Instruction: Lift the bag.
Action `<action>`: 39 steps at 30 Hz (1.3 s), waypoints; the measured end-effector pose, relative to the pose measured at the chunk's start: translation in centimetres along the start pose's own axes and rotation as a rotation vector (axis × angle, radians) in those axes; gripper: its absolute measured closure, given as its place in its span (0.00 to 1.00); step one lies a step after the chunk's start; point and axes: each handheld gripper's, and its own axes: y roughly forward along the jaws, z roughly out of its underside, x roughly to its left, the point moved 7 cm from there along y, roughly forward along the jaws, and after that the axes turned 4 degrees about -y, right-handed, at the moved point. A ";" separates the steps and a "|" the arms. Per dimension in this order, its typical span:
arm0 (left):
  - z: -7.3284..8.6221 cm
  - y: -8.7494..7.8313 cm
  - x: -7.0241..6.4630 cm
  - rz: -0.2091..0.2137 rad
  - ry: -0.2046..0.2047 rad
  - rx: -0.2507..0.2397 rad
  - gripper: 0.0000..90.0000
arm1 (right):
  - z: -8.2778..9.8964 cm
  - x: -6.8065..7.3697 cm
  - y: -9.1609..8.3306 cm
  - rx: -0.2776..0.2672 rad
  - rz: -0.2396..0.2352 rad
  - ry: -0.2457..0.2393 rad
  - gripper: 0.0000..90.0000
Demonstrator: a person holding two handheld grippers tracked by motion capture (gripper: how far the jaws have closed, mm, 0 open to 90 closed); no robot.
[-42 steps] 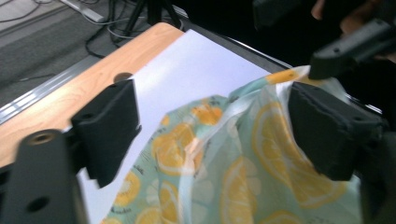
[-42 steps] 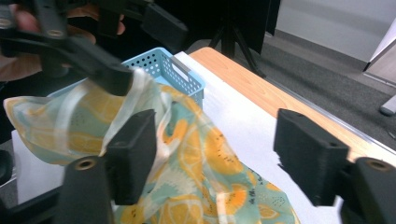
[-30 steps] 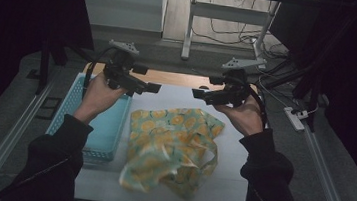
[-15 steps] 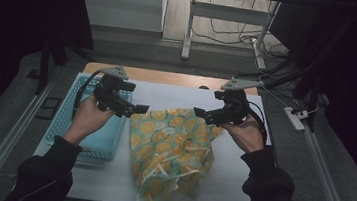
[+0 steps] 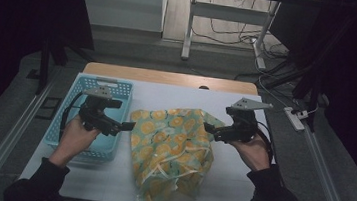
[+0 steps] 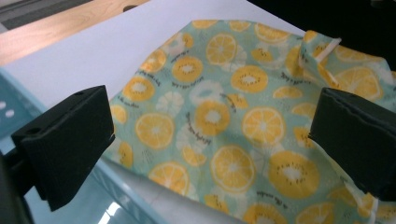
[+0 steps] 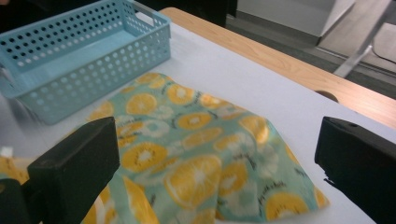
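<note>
Your left gripper (image 5: 131,124) and right gripper (image 5: 207,128) flank the fruit-print cloth (image 5: 173,153), jaws just opened wide, nothing between them. The cloth lies rumpled on the white table (image 5: 237,187), its near end hanging over the front edge, its left side beside the blue basket (image 5: 81,145). Take the two far corners low and evenly, then pull them apart to flatten the folds. Mind the basket wall crowding your left jaw.

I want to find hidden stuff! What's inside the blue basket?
The light blue perforated plastic basket looks empty: its bare floor shows in the right gripper view. In the high view, the left gripper and hand cover part of the inside.
</note>
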 end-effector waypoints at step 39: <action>15.2 -5.3 -1.4 -0.204 -0.148 -0.029 0.00 | 15.3 2.5 -5.2 0.067 0.121 0.136 0.00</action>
